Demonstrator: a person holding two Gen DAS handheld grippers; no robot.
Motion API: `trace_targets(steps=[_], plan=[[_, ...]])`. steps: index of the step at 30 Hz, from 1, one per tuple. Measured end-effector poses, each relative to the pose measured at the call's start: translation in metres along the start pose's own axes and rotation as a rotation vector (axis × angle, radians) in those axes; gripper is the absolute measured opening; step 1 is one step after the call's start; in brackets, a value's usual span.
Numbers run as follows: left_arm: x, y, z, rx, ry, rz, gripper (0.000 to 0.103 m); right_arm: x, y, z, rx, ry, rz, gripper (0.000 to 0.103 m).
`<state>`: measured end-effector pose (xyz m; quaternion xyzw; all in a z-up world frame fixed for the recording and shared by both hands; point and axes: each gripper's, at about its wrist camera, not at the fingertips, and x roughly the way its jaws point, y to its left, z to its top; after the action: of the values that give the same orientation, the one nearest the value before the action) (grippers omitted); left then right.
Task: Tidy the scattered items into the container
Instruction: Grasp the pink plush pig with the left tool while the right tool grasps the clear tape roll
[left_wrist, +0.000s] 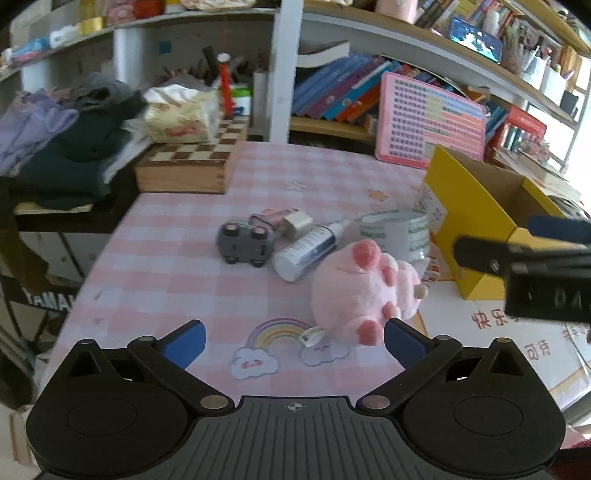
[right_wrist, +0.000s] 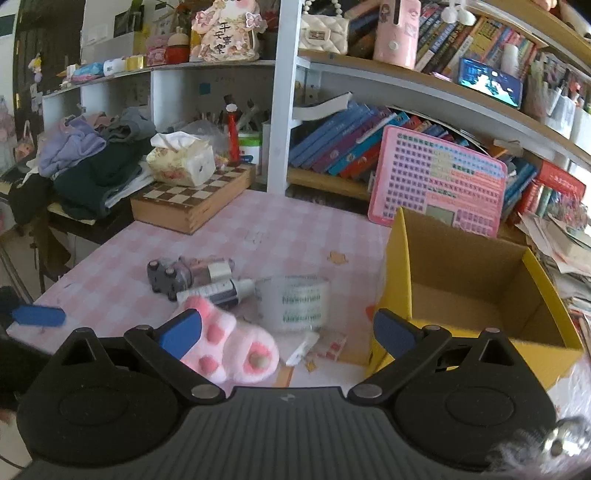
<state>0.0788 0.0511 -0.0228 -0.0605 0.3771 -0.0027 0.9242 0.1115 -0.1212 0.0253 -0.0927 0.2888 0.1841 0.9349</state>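
Note:
A pink plush pig (left_wrist: 364, 291) lies on the pink checked tablecloth (left_wrist: 177, 266), also in the right wrist view (right_wrist: 232, 343). Behind it lie a white spray bottle (left_wrist: 308, 249), a grey toy car (left_wrist: 245, 240), a small white and pink item (left_wrist: 290, 221) and a clear tape roll (left_wrist: 397, 230). The yellow cardboard box (left_wrist: 476, 206) stands open at the right (right_wrist: 476, 295). My left gripper (left_wrist: 293, 341) is open and empty, just short of the pig. My right gripper (right_wrist: 288, 332) is open and empty above the pig and the box's near corner.
A wooden chessboard box (left_wrist: 192, 158) with a tissue pack (left_wrist: 177, 114) stands at the back left beside a pile of clothes (left_wrist: 70, 136). A pink chart board (left_wrist: 430, 118) leans on the bookshelf (left_wrist: 343, 92). The right gripper's body (left_wrist: 532, 273) crosses the left wrist view.

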Motion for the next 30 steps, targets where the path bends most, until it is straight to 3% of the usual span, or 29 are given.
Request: trace_targets(steps=[15,30], plan=[[0.052,-0.021,0.02,0.063,0.018,-0.117,0.103,0.071,-0.016,0.032,0.073,0.179,0.071,0.101],[0.088,-0.022,0.025,0.037,0.086,-0.184,0.1,0.139,-0.013,0.043,-0.035,0.314,0.038,0.103]])
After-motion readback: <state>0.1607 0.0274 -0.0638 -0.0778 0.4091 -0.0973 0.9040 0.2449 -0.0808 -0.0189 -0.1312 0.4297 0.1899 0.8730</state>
